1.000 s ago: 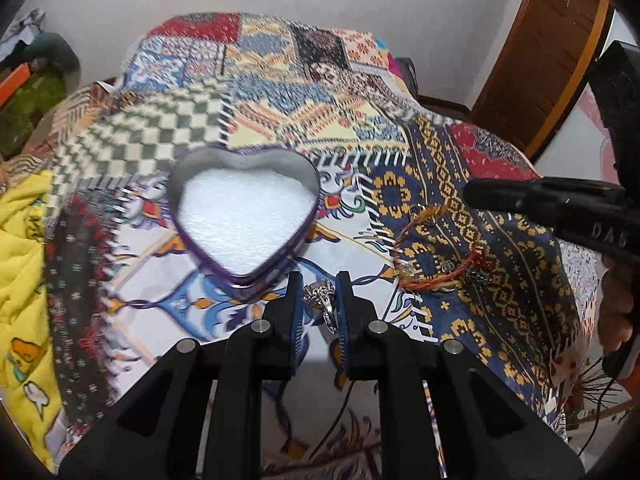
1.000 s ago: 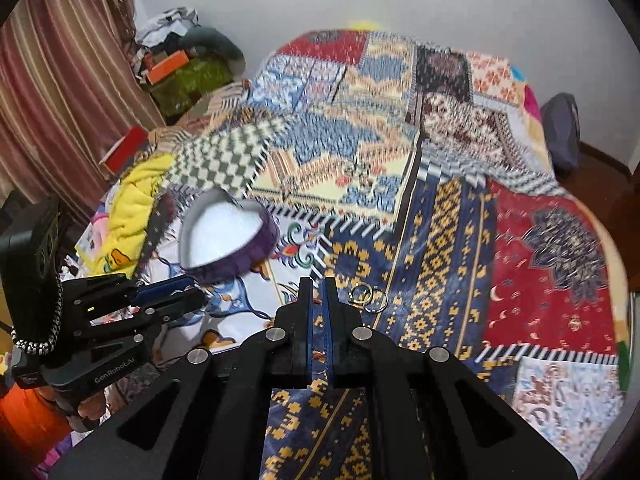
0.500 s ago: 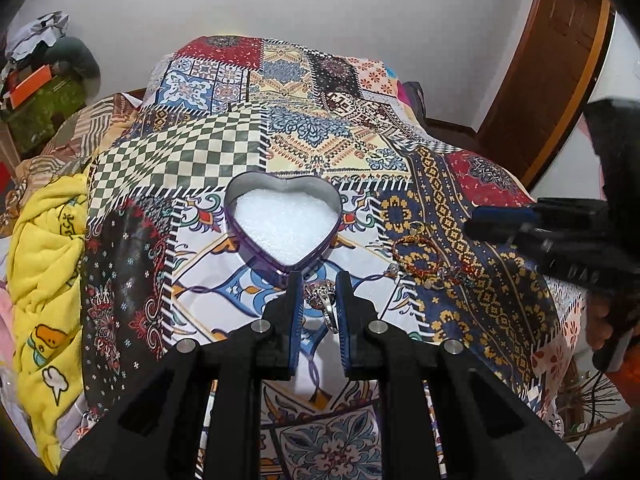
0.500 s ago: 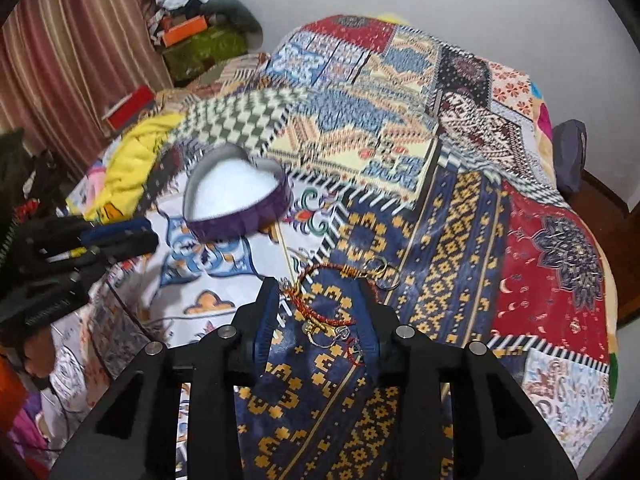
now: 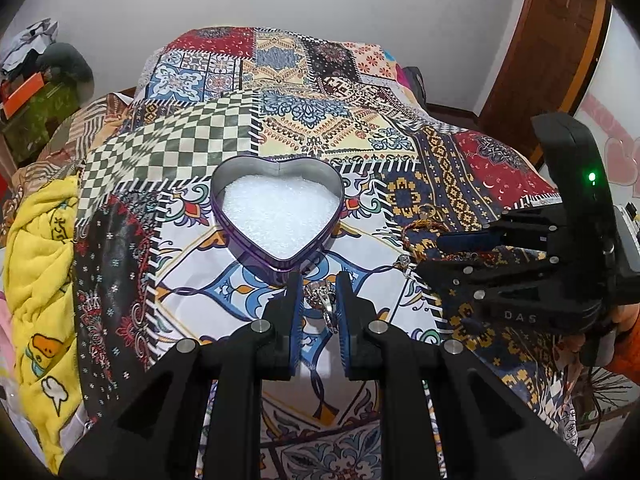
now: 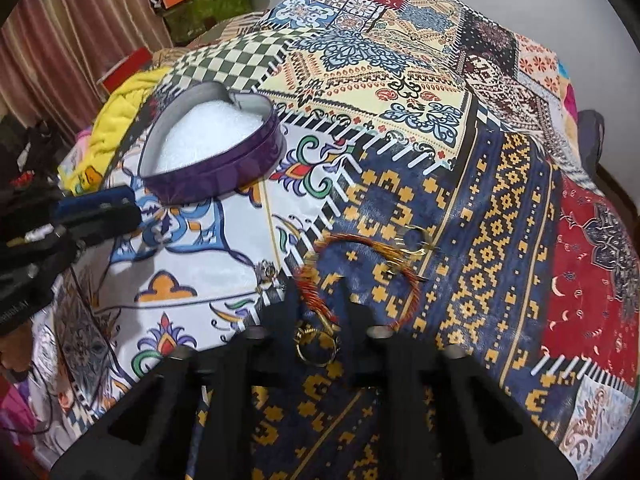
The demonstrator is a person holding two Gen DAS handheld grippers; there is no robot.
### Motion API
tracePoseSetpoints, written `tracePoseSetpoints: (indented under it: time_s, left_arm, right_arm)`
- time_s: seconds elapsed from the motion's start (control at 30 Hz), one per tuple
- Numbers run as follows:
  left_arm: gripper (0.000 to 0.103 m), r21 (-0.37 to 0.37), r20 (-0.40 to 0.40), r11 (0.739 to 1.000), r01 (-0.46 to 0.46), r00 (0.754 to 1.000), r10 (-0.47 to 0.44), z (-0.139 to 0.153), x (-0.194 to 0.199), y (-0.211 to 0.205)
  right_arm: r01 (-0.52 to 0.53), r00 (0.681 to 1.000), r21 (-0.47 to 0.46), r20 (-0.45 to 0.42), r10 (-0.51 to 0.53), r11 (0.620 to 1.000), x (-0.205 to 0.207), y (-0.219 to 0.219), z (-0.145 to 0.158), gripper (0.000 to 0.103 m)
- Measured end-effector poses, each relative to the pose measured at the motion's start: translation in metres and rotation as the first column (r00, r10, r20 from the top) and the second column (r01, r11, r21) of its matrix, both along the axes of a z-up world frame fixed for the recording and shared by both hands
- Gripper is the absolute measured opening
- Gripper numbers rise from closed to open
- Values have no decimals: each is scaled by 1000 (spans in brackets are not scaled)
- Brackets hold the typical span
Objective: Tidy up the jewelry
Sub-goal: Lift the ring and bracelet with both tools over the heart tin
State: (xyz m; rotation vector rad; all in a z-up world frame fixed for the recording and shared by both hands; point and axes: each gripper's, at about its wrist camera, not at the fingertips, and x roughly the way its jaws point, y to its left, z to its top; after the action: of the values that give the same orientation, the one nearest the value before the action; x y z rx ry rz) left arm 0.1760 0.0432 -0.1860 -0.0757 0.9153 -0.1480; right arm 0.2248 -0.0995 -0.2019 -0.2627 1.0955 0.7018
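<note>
A silver ring (image 5: 320, 296) sits pinched between the pads of my left gripper (image 5: 318, 304), just in front of the point of the purple heart-shaped tin (image 5: 256, 258), which is lined with white foam. My right gripper (image 6: 322, 300) is down on the blue and gold patch, its jaws closing. A red and orange thread bracelet (image 6: 360, 239) runs between the fingertips, and I see a gap beside it. A gold ring (image 6: 316, 350) lies further back between the fingers. From the left wrist view the right gripper (image 5: 436, 254) rests over the bracelet (image 5: 412, 230).
Everything lies on a patchwork bedspread (image 6: 400, 80). A small silver piece (image 6: 266, 270) and thin gold hoops (image 6: 416, 236) lie beside the bracelet. A yellow blanket (image 5: 36, 280) is bunched at the left edge. A wooden door (image 5: 540, 60) stands at the far right.
My right gripper went from shut above the bedspread to open, then sank over the bracelet with its jaws narrowing. My left gripper kept the silver ring and pulled back a little from the tin.
</note>
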Motion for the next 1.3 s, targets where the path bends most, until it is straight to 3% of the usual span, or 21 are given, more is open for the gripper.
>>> tracePoseSetpoints:
  time_s: [0.17,0.47,0.87,1.3]
  left_arm:
    - [14,-11,-15,1000,-1,1000,1,-6,6,0]
    - [14,-1,20,1000,-1,1000,1,10,0,-1]
    - [14,-19,114,999,-41,993,43,51,-7,16]
    - [14,-24,166,995,-99,981,102,66,12,50]
  right_arm:
    - [53,997,75,-61,-49,996,10,-10,1,7]
    - [78,996,142,21,-82,987,3,-23,47,7]
    - [38,989,232,128,-70,972,9,-2,97,7]
    - [-51,992,266,125,18,963,25,57,90,7]
